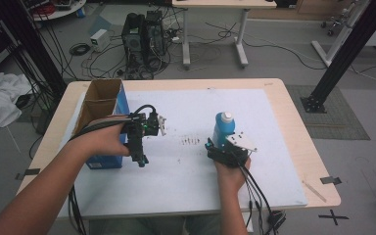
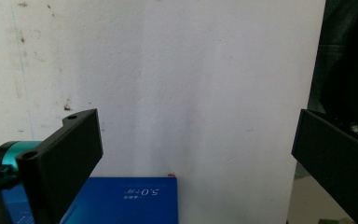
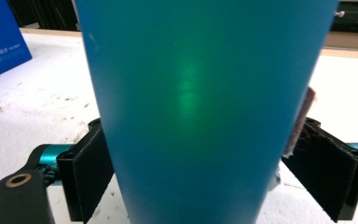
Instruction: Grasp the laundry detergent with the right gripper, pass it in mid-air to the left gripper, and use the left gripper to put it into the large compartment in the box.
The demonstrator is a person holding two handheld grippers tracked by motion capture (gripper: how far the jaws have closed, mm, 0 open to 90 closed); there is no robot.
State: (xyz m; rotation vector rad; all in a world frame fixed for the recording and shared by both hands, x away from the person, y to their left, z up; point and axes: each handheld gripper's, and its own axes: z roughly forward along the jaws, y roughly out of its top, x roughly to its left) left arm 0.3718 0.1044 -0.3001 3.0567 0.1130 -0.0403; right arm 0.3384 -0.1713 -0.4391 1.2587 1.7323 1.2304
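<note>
Bottle (image 1: 223, 128) stands upright right of the blue box (image 1: 108, 128) on the white surface (image 1: 274, 127), pinched low by the right gripper (image 3: 193, 172), probably to steady it for lifting. Left gripper (image 1: 144, 128), jaws spread and empty, hovers beside the box. Open room lies between box and bottle; surface edges are well apart.

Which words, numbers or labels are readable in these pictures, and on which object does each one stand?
"5.0": white print, seen upside down, on the blue box in the left gripper view; the characters beside it are too blurred to read.
Small white print on the blue box in the right gripper view: too small to read.
Blue bottle in the right tool: no text shows on the side in view.
</note>
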